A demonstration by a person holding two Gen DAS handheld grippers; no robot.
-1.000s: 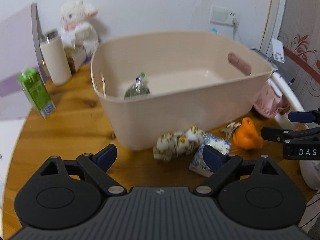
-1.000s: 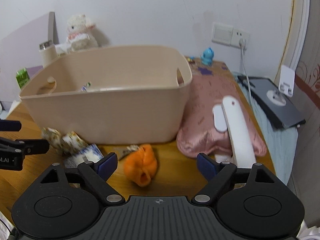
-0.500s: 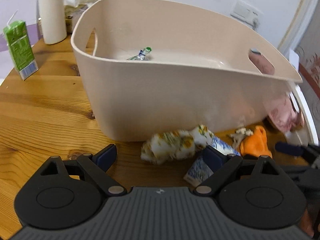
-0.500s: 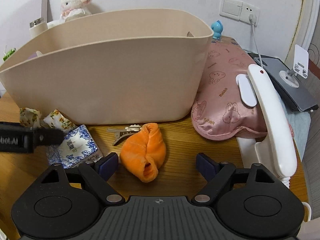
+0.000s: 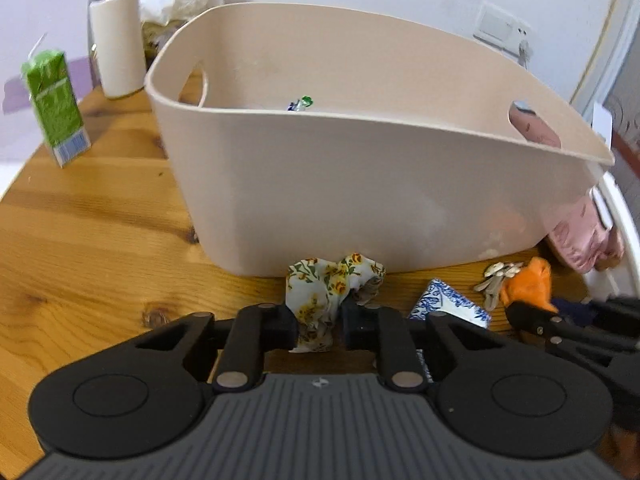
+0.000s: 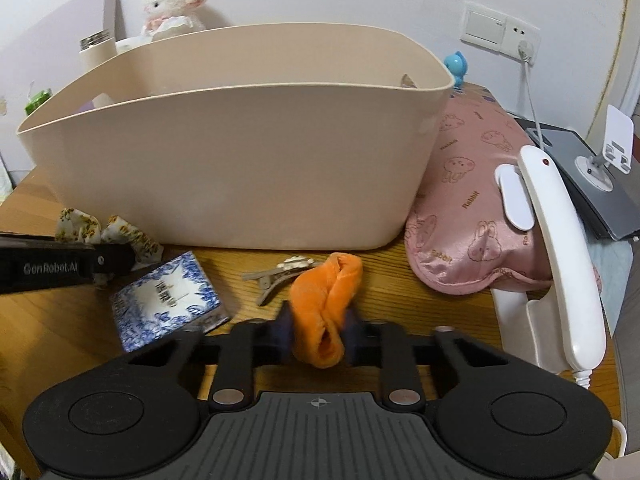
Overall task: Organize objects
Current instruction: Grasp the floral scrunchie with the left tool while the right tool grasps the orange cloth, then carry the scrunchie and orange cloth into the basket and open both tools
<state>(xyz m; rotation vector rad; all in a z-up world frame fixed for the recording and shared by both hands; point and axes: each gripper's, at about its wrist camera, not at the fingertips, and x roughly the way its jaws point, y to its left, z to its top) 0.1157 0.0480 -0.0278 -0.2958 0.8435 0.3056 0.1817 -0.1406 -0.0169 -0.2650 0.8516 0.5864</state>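
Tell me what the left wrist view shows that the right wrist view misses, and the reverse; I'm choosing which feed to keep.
Only the left wrist view looks into the beige bin, where a small wrapped item lies.

Only the right wrist view shows the blue figurine, the whole pink rabbit-print pouch and the white handled device.

Both show the left gripper shut on the floral cloth, the right gripper shut on the orange cloth, the blue-patterned packet and the hair clip.
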